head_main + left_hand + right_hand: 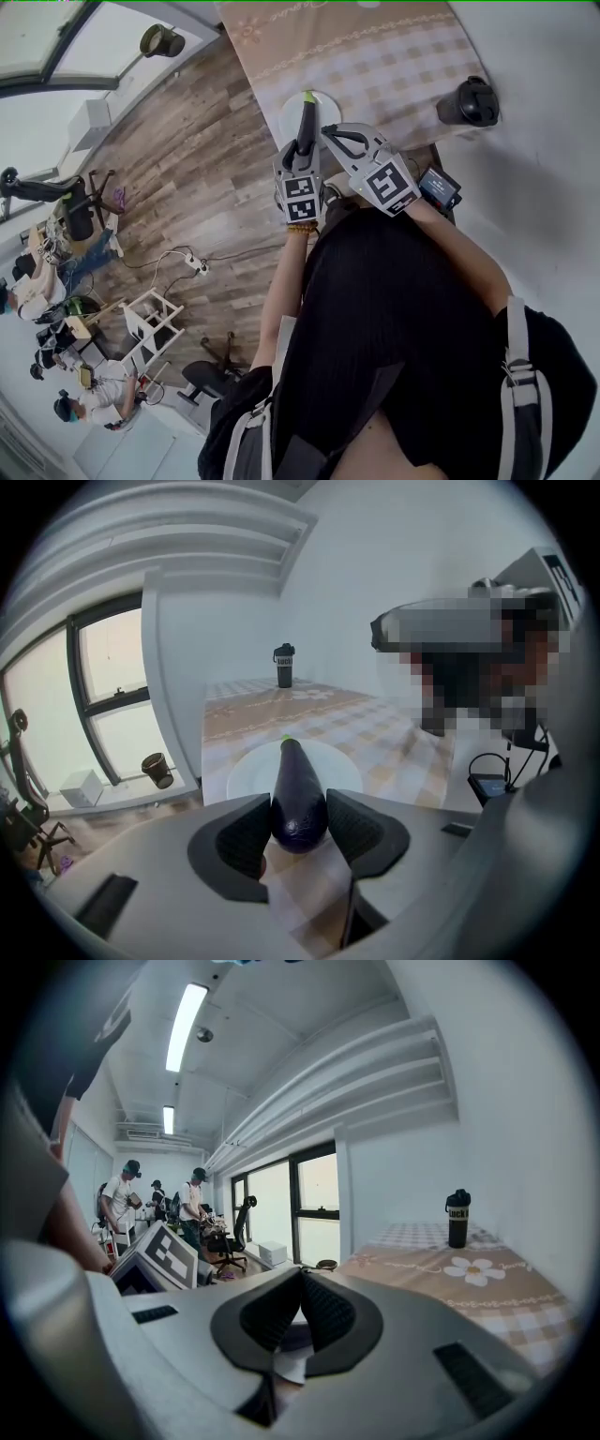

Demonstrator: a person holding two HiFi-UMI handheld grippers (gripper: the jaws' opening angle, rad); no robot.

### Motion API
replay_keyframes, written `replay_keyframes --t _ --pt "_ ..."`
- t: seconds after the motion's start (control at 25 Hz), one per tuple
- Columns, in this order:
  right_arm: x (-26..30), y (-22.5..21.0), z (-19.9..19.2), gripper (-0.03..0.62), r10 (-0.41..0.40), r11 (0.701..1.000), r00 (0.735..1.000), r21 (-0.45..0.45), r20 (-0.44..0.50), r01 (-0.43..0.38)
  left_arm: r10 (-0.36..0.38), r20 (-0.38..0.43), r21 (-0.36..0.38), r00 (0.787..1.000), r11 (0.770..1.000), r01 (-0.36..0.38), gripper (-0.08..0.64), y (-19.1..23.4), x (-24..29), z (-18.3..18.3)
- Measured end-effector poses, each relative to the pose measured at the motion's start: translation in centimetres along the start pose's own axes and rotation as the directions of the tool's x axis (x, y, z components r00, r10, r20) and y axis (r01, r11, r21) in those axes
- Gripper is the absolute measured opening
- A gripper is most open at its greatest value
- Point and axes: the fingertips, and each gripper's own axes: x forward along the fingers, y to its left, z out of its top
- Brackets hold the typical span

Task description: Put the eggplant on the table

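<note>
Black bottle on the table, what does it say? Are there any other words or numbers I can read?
"Luck": white print on the black bottle; anything after it cannot be made out.
Curly writing along the tablecloth edge, head view: too blurred to read.
Screen of the small device: too small to read.
</note>
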Motion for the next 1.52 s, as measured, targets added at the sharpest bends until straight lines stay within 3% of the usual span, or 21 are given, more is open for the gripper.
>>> replay_keyframes --t 0.52,0.76,0.92,1.2,1.52 --pt "-0.2 0.4 -0.6 0.006 -0.006 1.0 1.0 -0.003 -0.005 0.006 -0.003 -0.044 -0.035 0.999 0.999 0.001 0.201 -0.1 1.0 0.2" --pt "-0.4 0.7 -1.1 0.006 -0.019 1.0 1.0 0.005 -0.016 0.019 -0.046 -0.096 -0.056 0.994 0.998 0.041 0.204 -0.4 1.0 -0.3" --pt "-0.1 0.4 -1.0 0.006 -0.019 1.0 1.0 0.004 -0.01 0.019 -0.083 -0.13 -0.069 0.988 0.995 0.074 0.261 -0.7 1.5 -0.7" --pt "-0.2 0.3 -1.3 0.006 -0.035 0.999 0.999 0.012 -0.013 0.036 -0.119 -0.056 -0.067 0.991 0.991 0.115 0.261 -1.2 0.1 1.2" --pt "-0.2 -0.9 -0.6 0.006 -0.056 0.998 0.998 0.004 0.002 0.056 -0.106 0.123 -0.07 0.987 0.991 0.115 0.261 -0.4 -1.6 6.4"
